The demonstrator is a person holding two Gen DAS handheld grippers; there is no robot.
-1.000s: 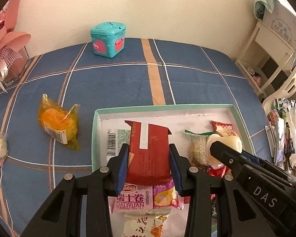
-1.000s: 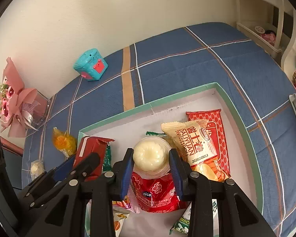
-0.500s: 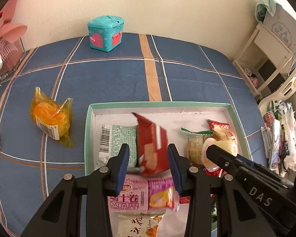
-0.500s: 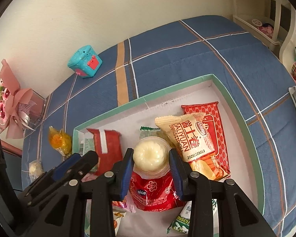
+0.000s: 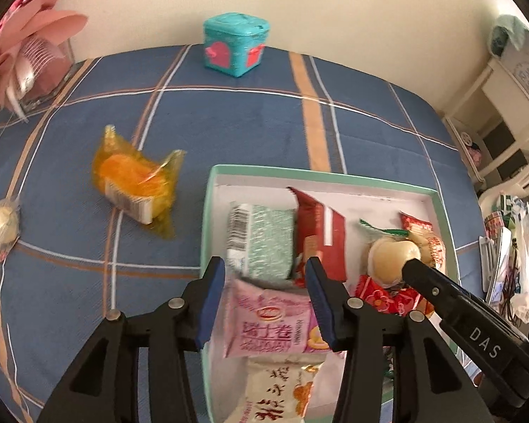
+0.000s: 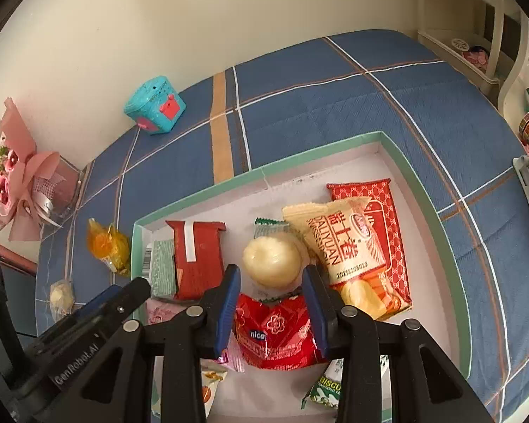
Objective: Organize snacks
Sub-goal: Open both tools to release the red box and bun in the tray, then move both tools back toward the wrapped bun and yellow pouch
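Note:
A shallow white box with a green rim [image 5: 208, 211] [image 6: 423, 194] lies on the blue plaid cloth and holds several snack packets. My left gripper [image 5: 266, 282] hovers over its near left corner. Its jaws are opening and nothing is gripped between them; below lie a pink packet [image 5: 268, 320] and a green packet [image 5: 261, 236]. The dark red packet [image 5: 321, 229] [image 6: 197, 257] rests in the box beside the green one. My right gripper [image 6: 269, 282] is shut on a cream pudding cup [image 6: 271, 264] [image 5: 391, 257] above a red packet [image 6: 278, 331].
Outside the box, on the cloth to its left, lie an orange packet [image 5: 134, 179] [image 6: 105, 246] and a small wrapped cream sweet [image 5: 0, 222]. A teal toy box [image 5: 234, 47] stands by the wall, a pink bouquet [image 5: 24, 53] at far left and a white shelf [image 5: 493, 105] to the right.
The dark red packet has left my left gripper's jaws and dropped into the box. The left jaws have spread and that gripper has shifted towards the box's left side. The right gripper has kept still.

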